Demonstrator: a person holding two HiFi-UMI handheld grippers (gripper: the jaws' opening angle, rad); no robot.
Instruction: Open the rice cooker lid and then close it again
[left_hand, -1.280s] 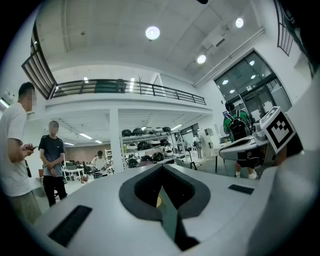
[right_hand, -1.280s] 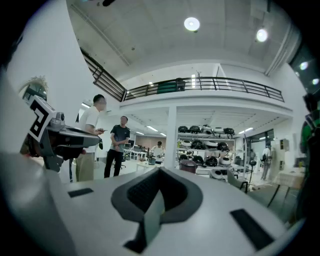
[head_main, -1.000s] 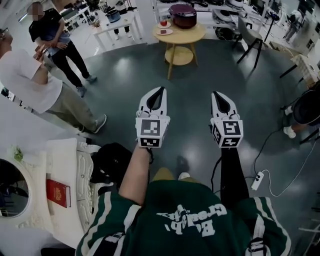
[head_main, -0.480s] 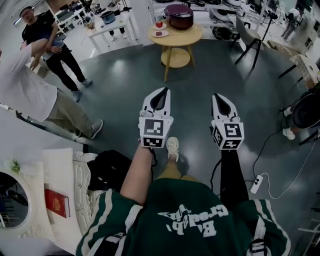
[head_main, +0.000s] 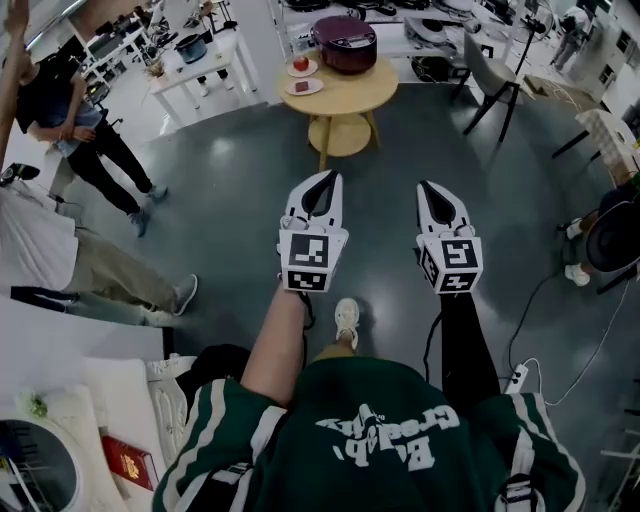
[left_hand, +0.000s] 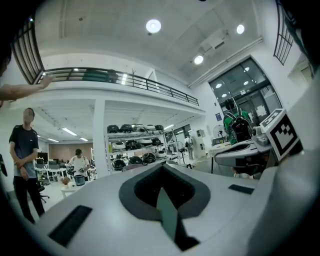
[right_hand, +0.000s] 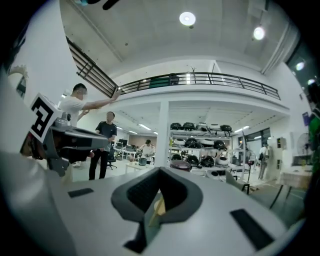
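Rice cooker (head_main: 343, 42), lid down, is sitting on the round wooden surface (head_main: 355, 93) far ahead, with two small plates (head_main: 303, 86) just beside it. Open floor (head_main: 230, 170) is lying between. Bystanders (head_main: 80, 120) are standing left, and a chair (head_main: 490, 78) right. Left gripper (head_main: 321, 182) and right gripper (head_main: 427, 190) are both holding their jaws pressed together, with nothing gripped.

A dark green shirt (head_main: 340, 400) with white mirrored lettering and white-striped sleeves, a pale shoe (head_main: 346, 320), and a white left gripper (head_main: 324, 178) and right gripper (head_main: 427, 187), each carrying a black-and-white marker cube.
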